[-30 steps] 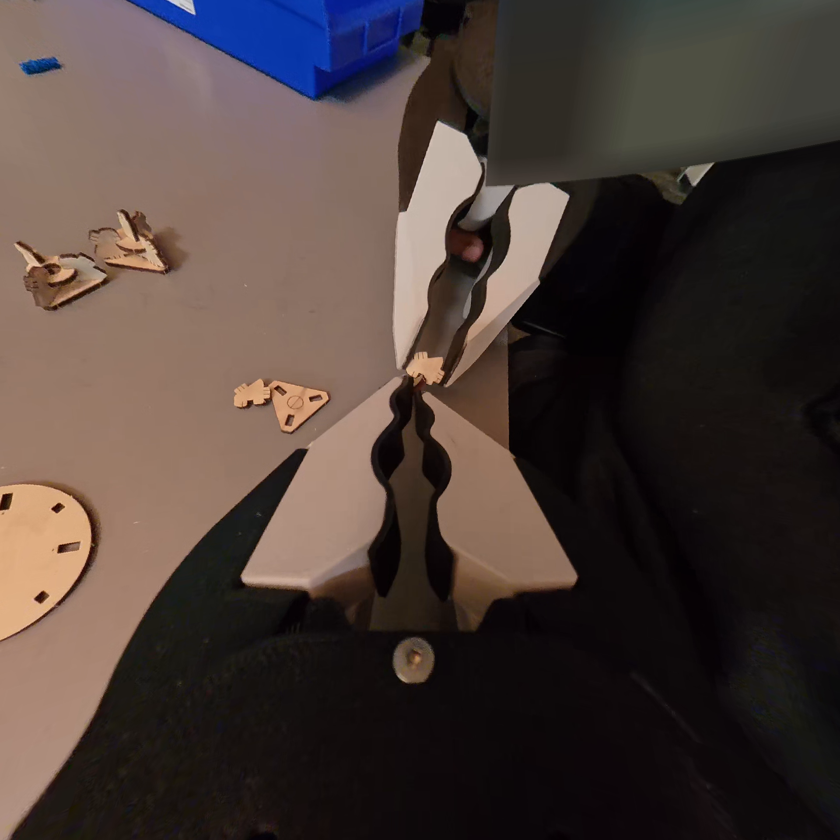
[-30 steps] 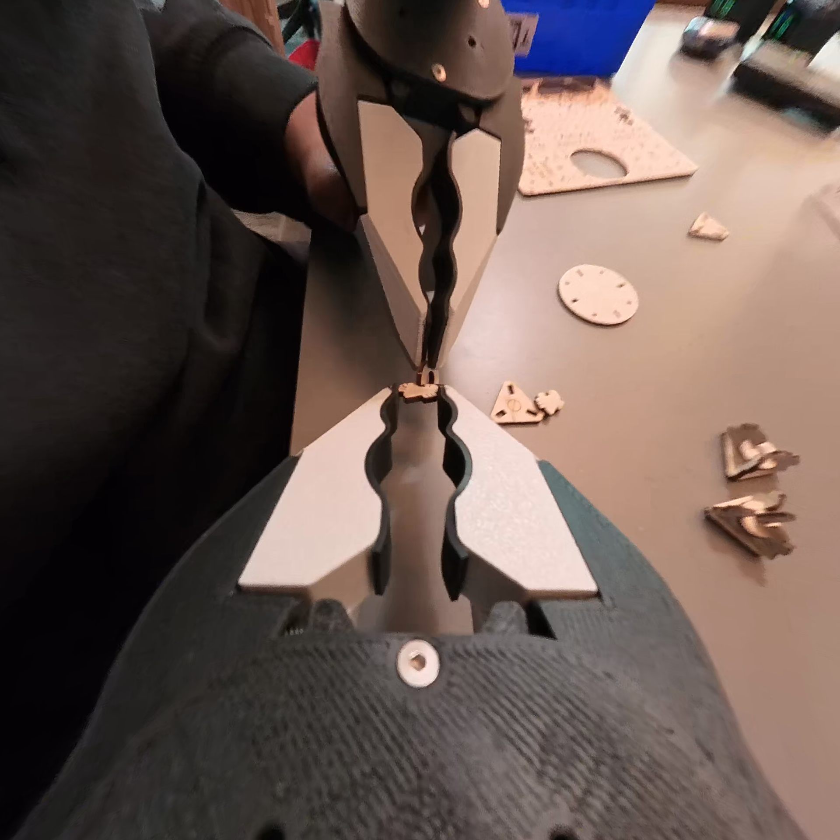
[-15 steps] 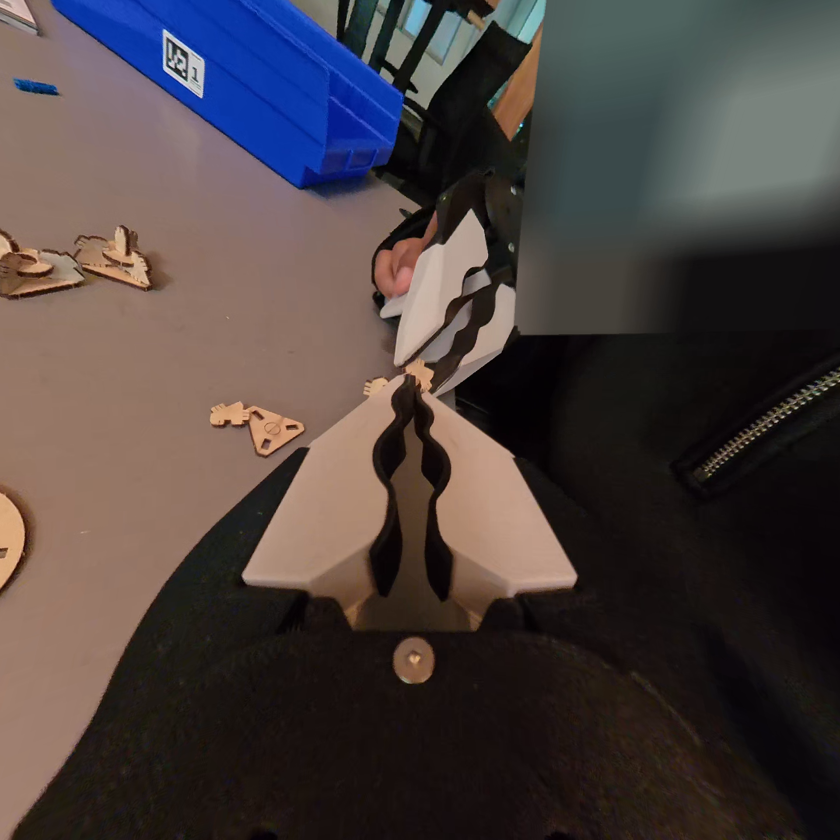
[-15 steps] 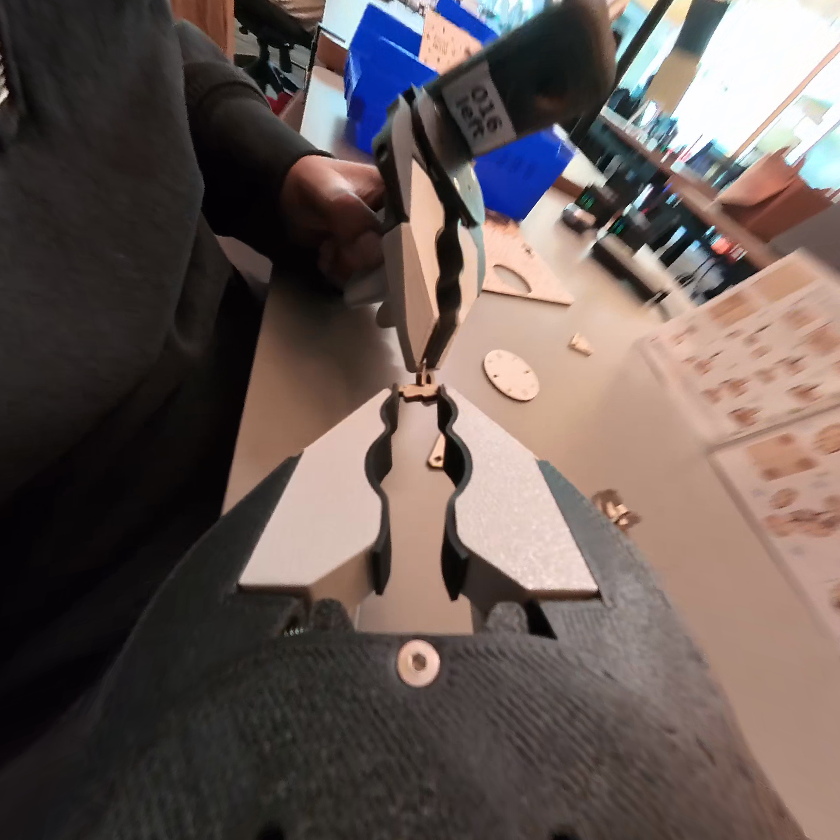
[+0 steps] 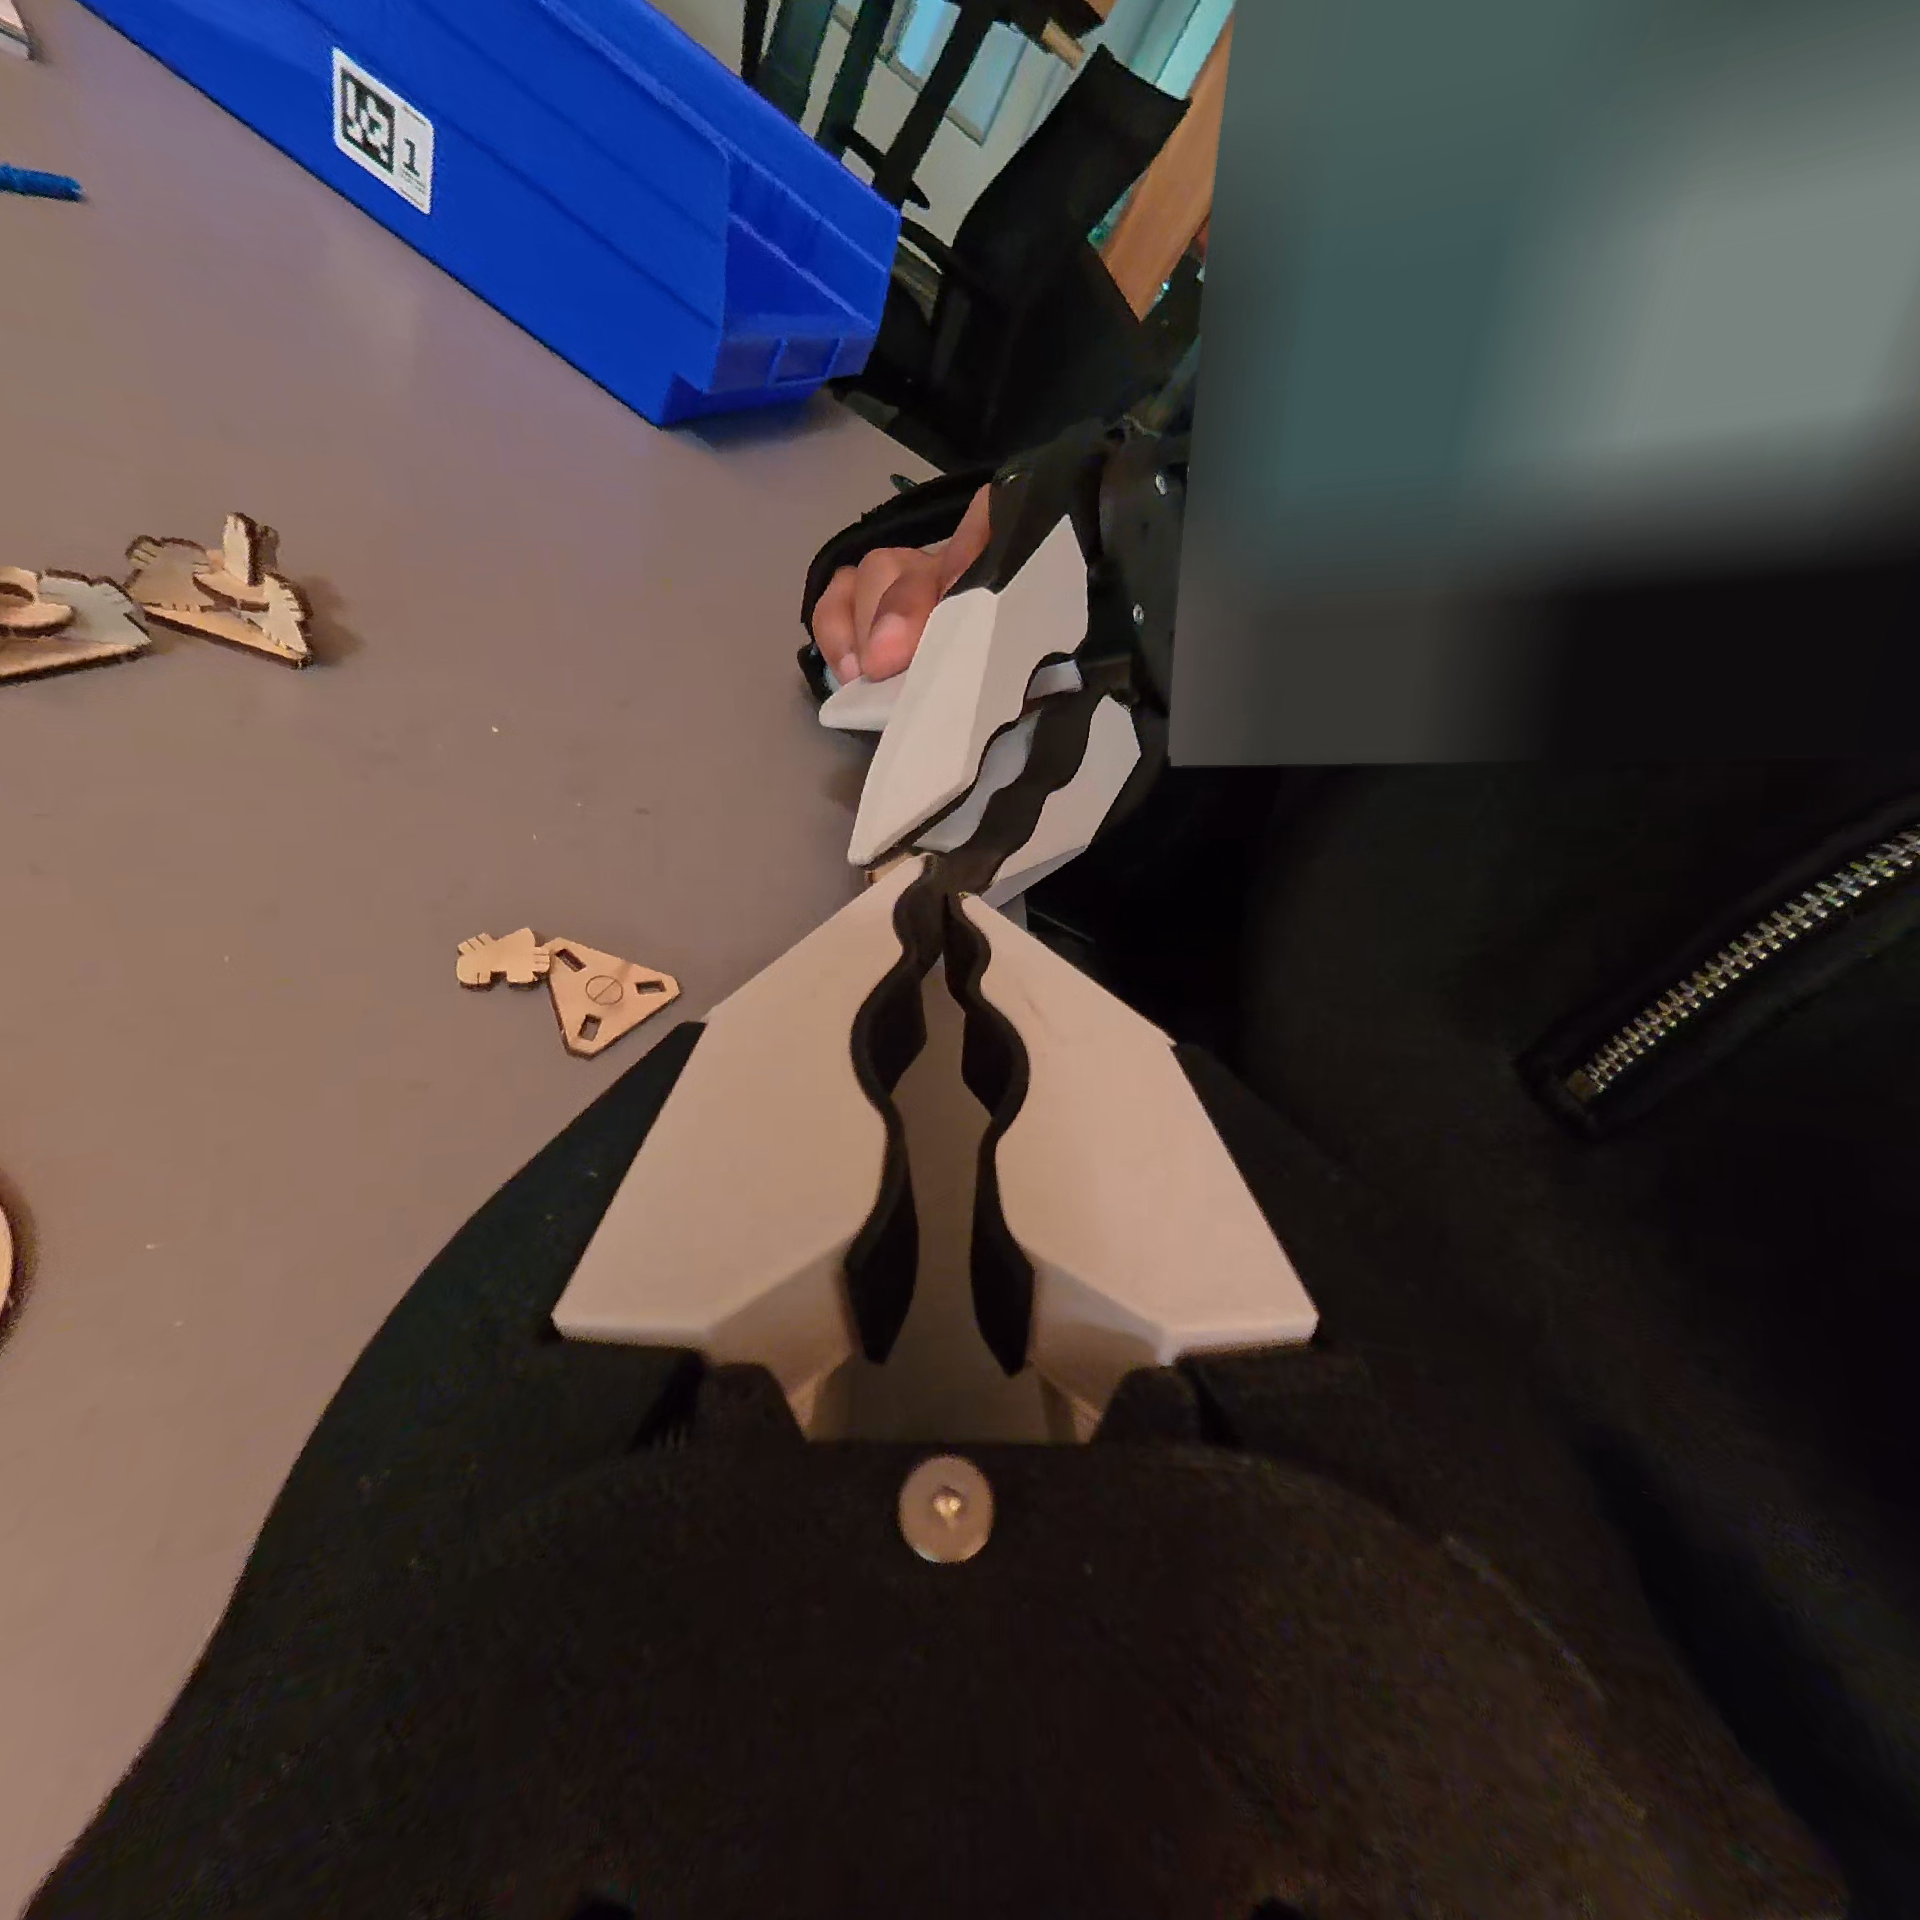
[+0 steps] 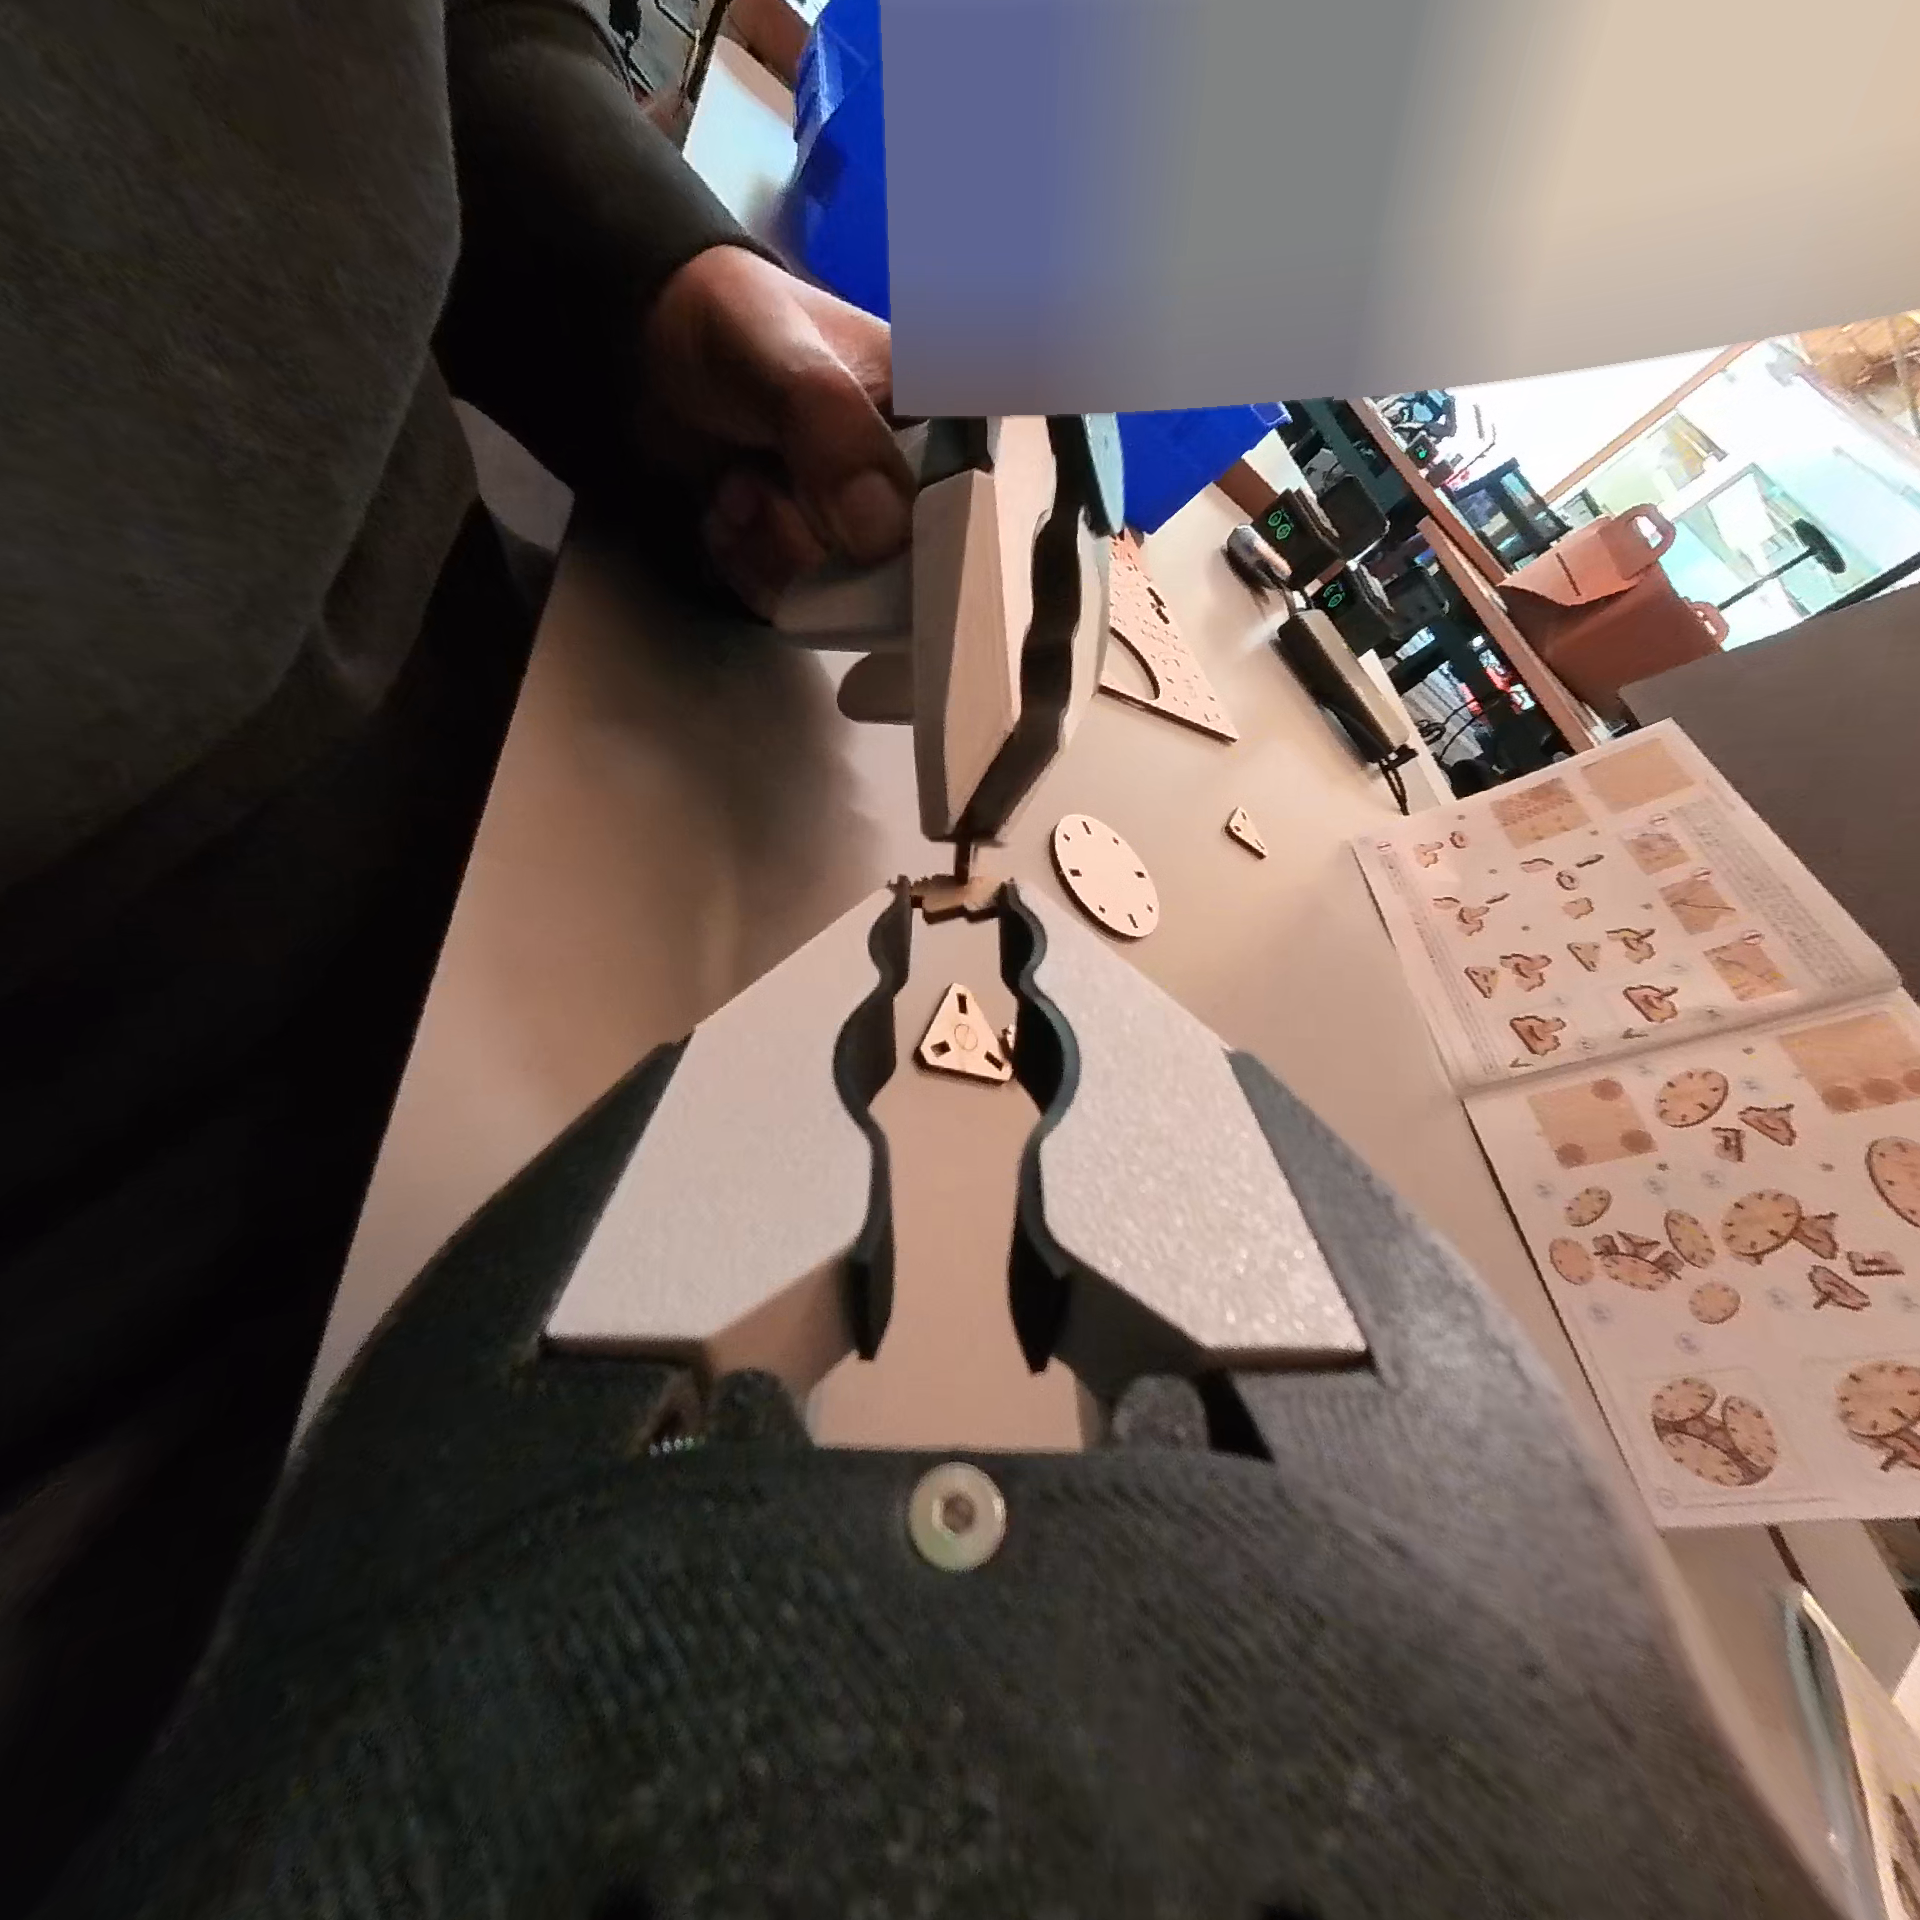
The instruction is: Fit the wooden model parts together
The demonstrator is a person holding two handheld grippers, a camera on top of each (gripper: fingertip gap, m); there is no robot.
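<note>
Right claw (image 6: 951, 902): I pinch a flat wooden piece (image 6: 948, 900) crosswise, presenting it at twelve o'clock.
Left claw (image 6: 971, 831): narrowed onto a thin wooden tab (image 6: 964, 854), mating them above the counter (image 6: 644, 831).

Two close wrist views face each other above the table (image 5: 312, 727)

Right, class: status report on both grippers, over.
Right gripper clamps a small flat wooden piece above the table. Left gripper pinches a thin wooden tab against it. Triangular plate lies below.
</note>
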